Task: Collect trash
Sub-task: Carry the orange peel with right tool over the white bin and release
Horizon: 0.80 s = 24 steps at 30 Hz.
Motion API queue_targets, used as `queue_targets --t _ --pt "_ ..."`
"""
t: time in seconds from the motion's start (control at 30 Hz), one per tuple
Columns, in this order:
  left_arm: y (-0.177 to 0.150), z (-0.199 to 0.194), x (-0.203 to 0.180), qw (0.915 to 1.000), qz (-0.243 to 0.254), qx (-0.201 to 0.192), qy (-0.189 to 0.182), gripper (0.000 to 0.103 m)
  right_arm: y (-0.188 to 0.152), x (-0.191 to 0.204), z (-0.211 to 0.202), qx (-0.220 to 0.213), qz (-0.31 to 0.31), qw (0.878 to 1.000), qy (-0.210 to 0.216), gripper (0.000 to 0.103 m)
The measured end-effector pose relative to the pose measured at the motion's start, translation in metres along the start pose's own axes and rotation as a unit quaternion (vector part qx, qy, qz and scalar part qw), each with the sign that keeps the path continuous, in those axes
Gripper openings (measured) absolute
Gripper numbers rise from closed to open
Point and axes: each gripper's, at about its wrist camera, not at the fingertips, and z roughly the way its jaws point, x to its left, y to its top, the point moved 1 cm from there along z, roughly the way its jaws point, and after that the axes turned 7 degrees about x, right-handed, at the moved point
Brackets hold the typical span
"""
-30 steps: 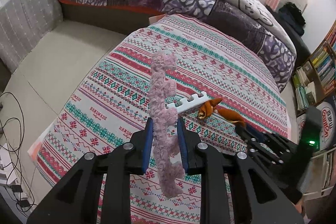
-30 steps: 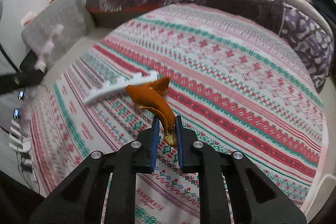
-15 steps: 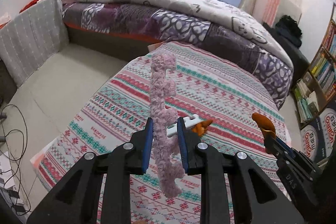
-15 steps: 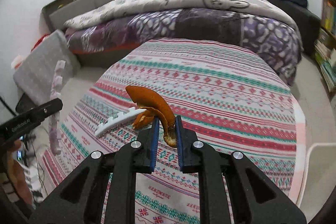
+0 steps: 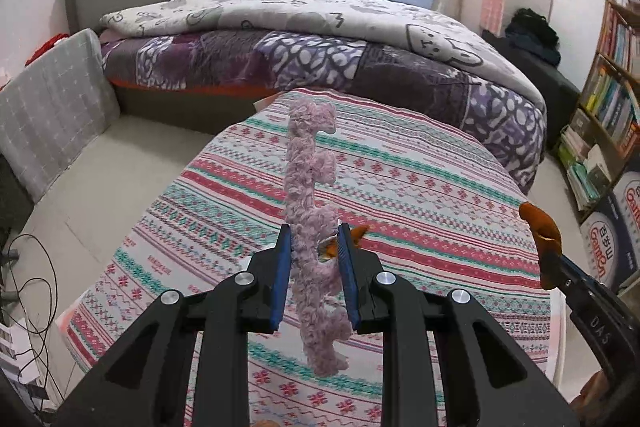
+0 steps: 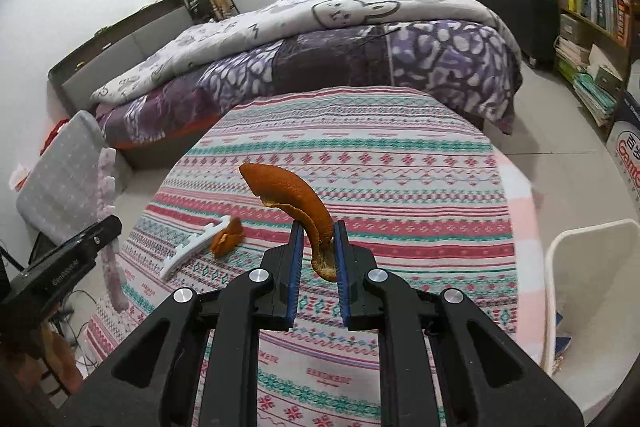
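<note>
My left gripper [image 5: 313, 247] is shut on a long fuzzy pink strip [image 5: 310, 195] and holds it upright above the striped cloth [image 5: 420, 187]. My right gripper [image 6: 317, 245] is shut on a curved orange peel [image 6: 288, 189], also held above the cloth [image 6: 400, 155]. The peel and right gripper show at the right edge of the left wrist view [image 5: 542, 231]. The left gripper [image 6: 108, 227] and pink strip [image 6: 106, 179] show at the left of the right wrist view. A second orange peel piece [image 6: 227, 237] and a white notched plastic strip [image 6: 192, 247] lie on the cloth.
A white bin [image 6: 592, 307] stands at the cloth's right edge. A bed with a purple patterned quilt [image 5: 320, 39] lies behind. A grey cushion [image 5: 48, 107] leans at left. Bookshelves [image 5: 612, 75] and a box [image 5: 624, 227] stand at right. Cables [image 5: 28, 267] lie on the floor.
Both grippers have risen and drawn back from the cloth with their items. The right gripper lifted the orange peel off the cloth, and the white bin came into view.
</note>
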Motion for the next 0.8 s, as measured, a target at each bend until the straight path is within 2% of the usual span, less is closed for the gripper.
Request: queue_targets --t 0.17,0.8 --pt "0.000 0.004 -0.022 0.9998 0.007 0.010 -0.016 0.023 0.000 -0.019 -0.007 -0.002 0.015 1.000 -0.007 0.014" --pt "-0.016 -0.003 -0.114 0.9956 0.076 0.003 -0.055 0.023 0.001 -0.098 -0.049 -0.028 0.075 0.995 -0.052 0.015"
